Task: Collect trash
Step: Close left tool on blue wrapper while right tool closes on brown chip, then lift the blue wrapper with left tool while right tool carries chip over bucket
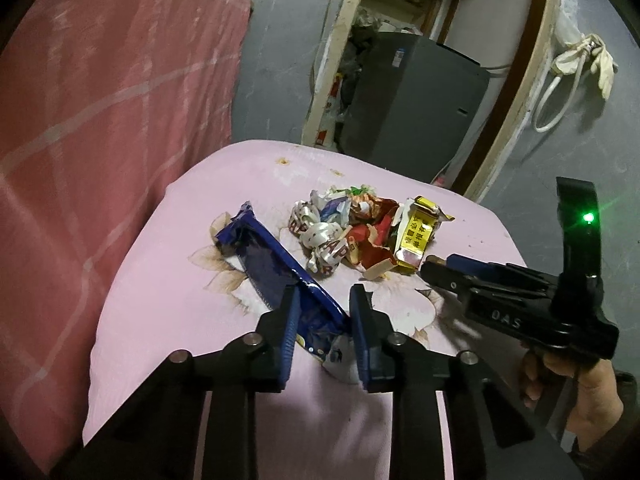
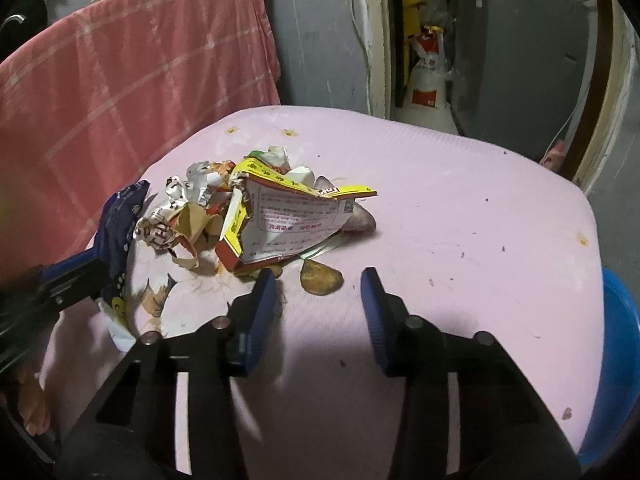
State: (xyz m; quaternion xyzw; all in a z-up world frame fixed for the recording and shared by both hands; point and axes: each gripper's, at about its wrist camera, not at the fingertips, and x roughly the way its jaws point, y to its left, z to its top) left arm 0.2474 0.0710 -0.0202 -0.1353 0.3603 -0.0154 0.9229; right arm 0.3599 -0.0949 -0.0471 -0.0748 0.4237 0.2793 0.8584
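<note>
Trash pile [image 1: 360, 228] just ahead of both tools, left tool [image 1: 324, 320] seemingly clamped on blue wrapper [image 1: 272, 264], right tool [image 2: 320, 292] apart, empty, on pink surface [image 2: 480, 220].

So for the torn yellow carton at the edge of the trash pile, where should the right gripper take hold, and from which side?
Grip the yellow carton by its raised near corner, coming in from the open pink cloth side nearest the right gripper. It lies crushed and tilted, with that edge lifted off the cloth, so one finger could probably slip under. The far side is jammed against the other wrappers.
</note>
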